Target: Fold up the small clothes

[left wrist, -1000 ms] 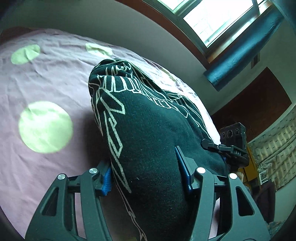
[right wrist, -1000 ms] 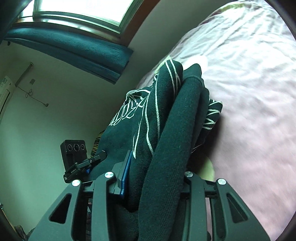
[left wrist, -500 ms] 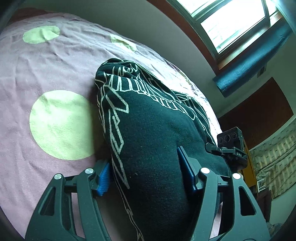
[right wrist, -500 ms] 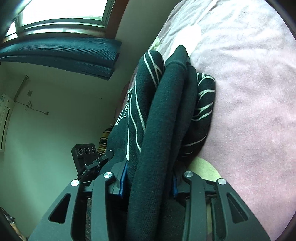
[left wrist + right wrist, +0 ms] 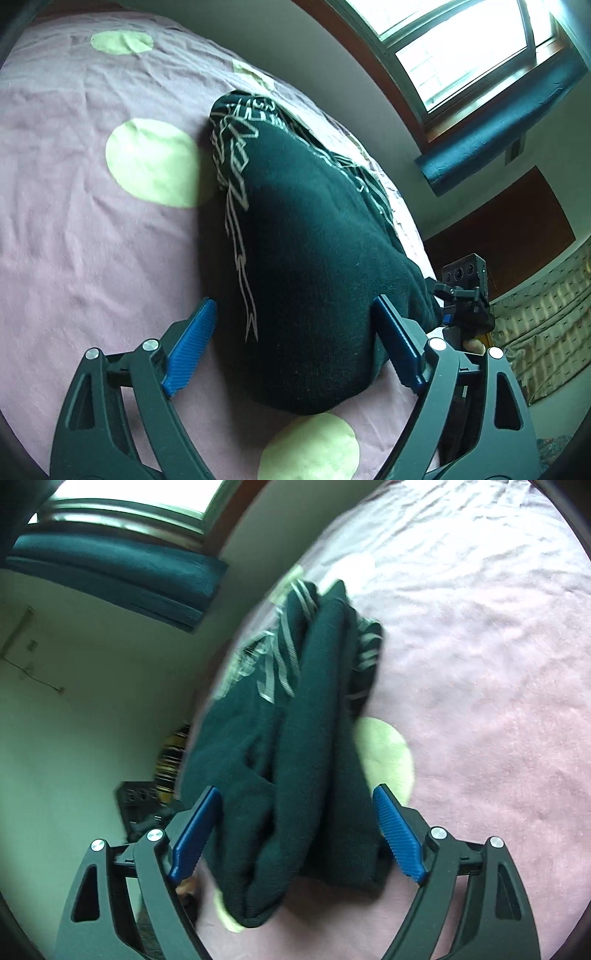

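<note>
A dark green garment with a white line pattern (image 5: pixel 303 266) lies folded in a thick bundle on the pink bedsheet (image 5: pixel 74 229). My left gripper (image 5: pixel 295 332) is open, its blue pads on either side of the bundle's near end. The same garment (image 5: pixel 295 775) shows in the right wrist view as stacked folds. My right gripper (image 5: pixel 295 823) is open around that end. The right gripper also shows at the bundle's far side in the left wrist view (image 5: pixel 465 295).
The pink sheet has pale green dots (image 5: pixel 155 162) around the garment. A wall with a window (image 5: pixel 461 48) and a teal rolled blind (image 5: pixel 498 122) stands behind the bed. A wooden door (image 5: pixel 517 236) is at the right.
Both grippers have opened and let go of the garment, which now rests on the sheet. Both have drawn back a little.
</note>
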### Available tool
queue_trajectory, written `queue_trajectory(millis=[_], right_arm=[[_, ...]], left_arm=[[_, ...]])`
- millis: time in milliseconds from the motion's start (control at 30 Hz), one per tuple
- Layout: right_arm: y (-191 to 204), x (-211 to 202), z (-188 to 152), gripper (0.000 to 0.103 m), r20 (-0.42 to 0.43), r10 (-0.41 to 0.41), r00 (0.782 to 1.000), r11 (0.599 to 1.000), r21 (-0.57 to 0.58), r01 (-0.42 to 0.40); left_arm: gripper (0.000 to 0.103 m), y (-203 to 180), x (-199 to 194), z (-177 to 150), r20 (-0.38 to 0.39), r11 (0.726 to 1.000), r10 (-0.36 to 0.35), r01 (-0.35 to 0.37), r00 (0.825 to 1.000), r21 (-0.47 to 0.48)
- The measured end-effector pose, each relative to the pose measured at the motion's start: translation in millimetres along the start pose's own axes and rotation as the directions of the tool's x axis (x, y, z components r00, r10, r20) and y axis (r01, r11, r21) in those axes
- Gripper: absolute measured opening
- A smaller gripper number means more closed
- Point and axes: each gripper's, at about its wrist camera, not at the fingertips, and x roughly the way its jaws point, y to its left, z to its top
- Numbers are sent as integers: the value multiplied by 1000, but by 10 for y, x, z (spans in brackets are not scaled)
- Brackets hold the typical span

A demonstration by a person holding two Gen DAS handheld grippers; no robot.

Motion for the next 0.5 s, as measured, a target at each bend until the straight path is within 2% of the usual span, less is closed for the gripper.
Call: queue_trajectory(millis=[133, 167, 200, 233, 267, 300, 367, 500], right_arm=[[-100, 97, -22, 87, -13, 42, 999, 999, 19, -42], [-87, 97, -37, 84, -18, 52, 998, 999, 10, -52], [-75, 119, -49, 75, -25, 74, 997, 997, 16, -74], [-83, 133, -67, 69, -34, 78, 996, 997, 27, -77], [-87, 137, -74, 57, -31, 67, 997, 997, 27, -66], [-96, 121, -75, 51, -29, 73, 997, 997, 28, -72], [-92, 66, -61, 43, -13, 87, 996, 996, 29, -87], [34, -111, -62, 36, 11, 114, 993, 993, 17, -114]], left_arm=[[83, 149, 89, -21, -36, 995, -50, 47, 998, -83], [74, 172, 84, -35, -35, 993, -66, 63, 997, -96], [64, 184, 78, -39, -34, 990, -99, 95, 995, -104], [62, 166, 61, -36, -30, 992, -90, 86, 996, -96], [58, 112, 52, -35, -30, 996, -61, 59, 998, -72], [55, 47, 44, -34, -28, 999, -31, 29, 999, -46], [51, -101, -2, -11, -21, 1000, 20, -21, 1000, -22], [49, -289, -137, 34, 4, 998, 53, -53, 999, -45]])
